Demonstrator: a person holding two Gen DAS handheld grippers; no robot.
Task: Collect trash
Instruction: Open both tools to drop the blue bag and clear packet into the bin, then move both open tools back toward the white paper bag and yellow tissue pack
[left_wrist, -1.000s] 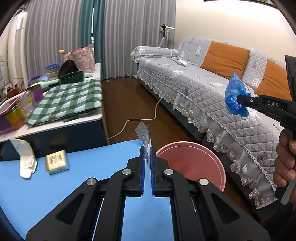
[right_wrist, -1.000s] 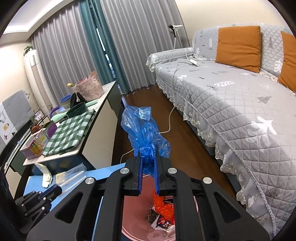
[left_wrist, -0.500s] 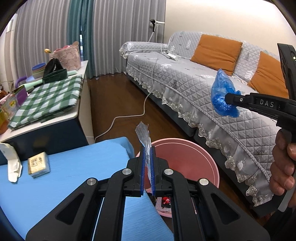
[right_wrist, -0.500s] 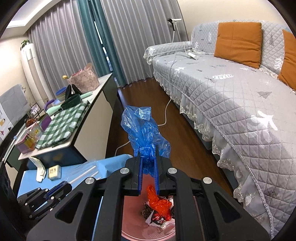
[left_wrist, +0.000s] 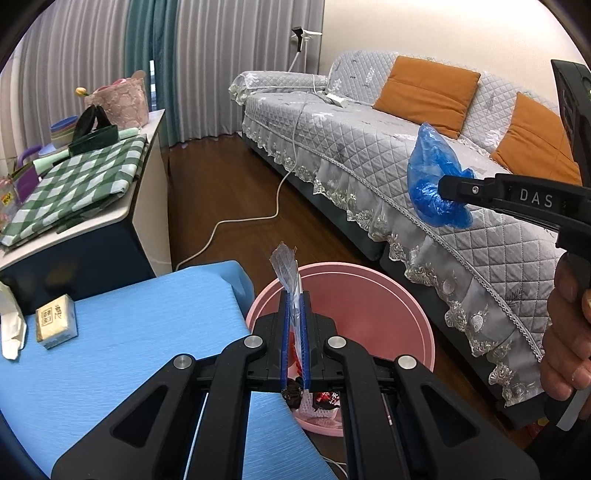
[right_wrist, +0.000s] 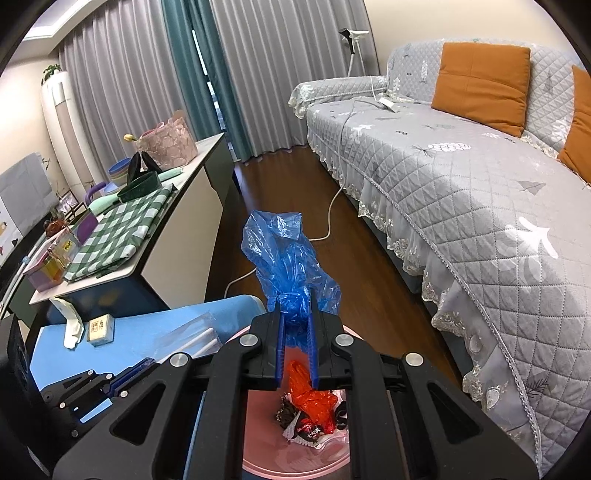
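Trash bin (right_wrist: 295, 458) sits at the bottom middle, right under the right hand-held gripper (right_wrist: 295, 328) pinching a blue bag (right_wrist: 288, 258), while the left hand-held gripper (left_wrist: 294, 332) pinches a clear wrapper (left_wrist: 286, 266) above its near rim.

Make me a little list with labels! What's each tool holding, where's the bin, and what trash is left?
left tool: shut on clear wrapper, above the bin
right tool: shut on blue plastic bag, above the bin
pink bin: on the floor beside the blue table, red wrapper inside
left on table: white paper, small packet
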